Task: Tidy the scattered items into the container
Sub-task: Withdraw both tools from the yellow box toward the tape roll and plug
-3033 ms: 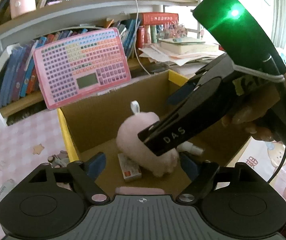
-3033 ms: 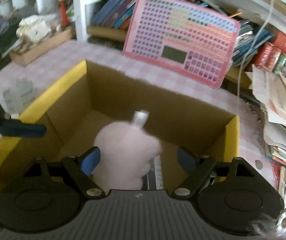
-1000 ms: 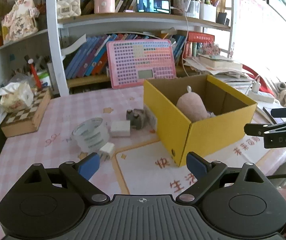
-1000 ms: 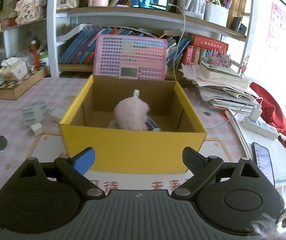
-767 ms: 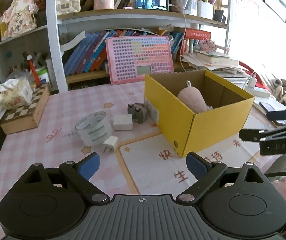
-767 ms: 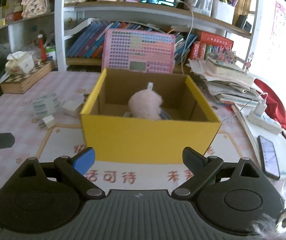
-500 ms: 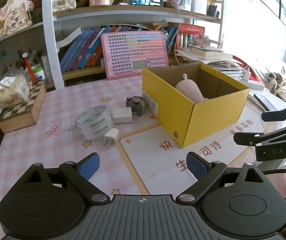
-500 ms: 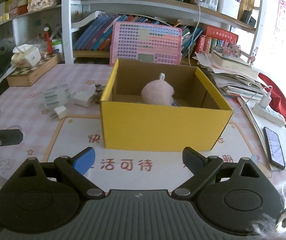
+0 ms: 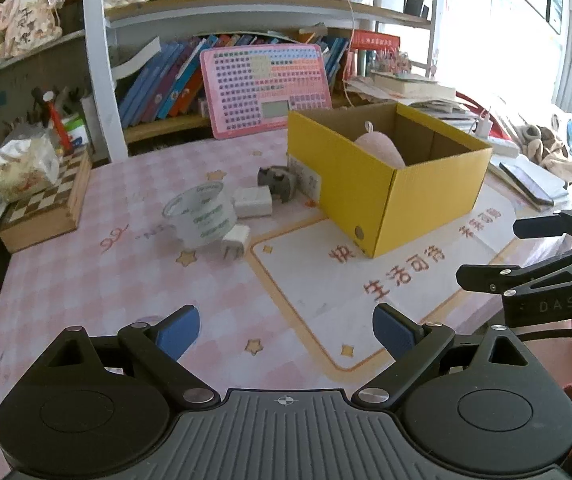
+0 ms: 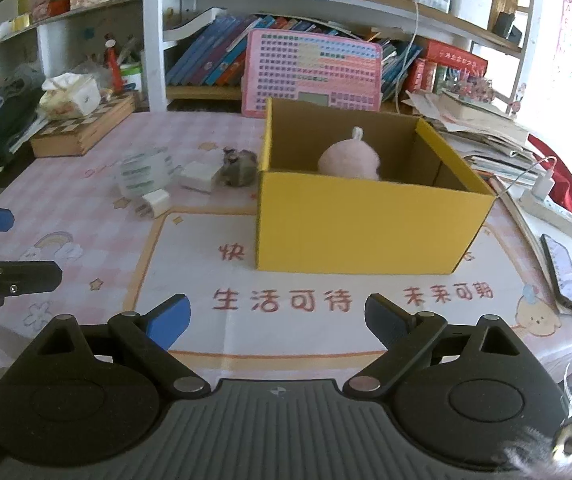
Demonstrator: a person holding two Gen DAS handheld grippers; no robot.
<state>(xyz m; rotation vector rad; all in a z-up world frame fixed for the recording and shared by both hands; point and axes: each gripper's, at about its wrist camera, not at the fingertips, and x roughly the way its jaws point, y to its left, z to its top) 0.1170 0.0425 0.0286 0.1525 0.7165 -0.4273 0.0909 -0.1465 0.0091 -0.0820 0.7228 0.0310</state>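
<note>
**Grippers Hang Back From Yellow Box on Cluttered Study Table**

Left wrist view: A pink checked tablecloth with a white printed mat covers the table, backed by a white bookshelf of leaning books. The left gripper is spread wide and holds nothing. At 1 o'clock stands the yellow cardboard box, a pink plush toy inside. Scattered at 11 o'clock, left of the box: a roll of clear tape, a small white plug touching it, a white charger block and a grey toy just beside the box. A pink keyboard toy leans on the shelf at 12 o'clock; a chessboard box sits at 10 o'clock. The right gripper shows at 3 o'clock, fingers parted and empty.

Right wrist view: The right gripper, wide open and empty, faces the box at 12 o'clock, the plush within. Tape, plug, charger and grey toy lie at 11 o'clock. A phone rests at 3 o'clock.

Compared with half a second earlier, both cameras have drawn slightly farther from the box; three seconds ago both were over its opening.
</note>
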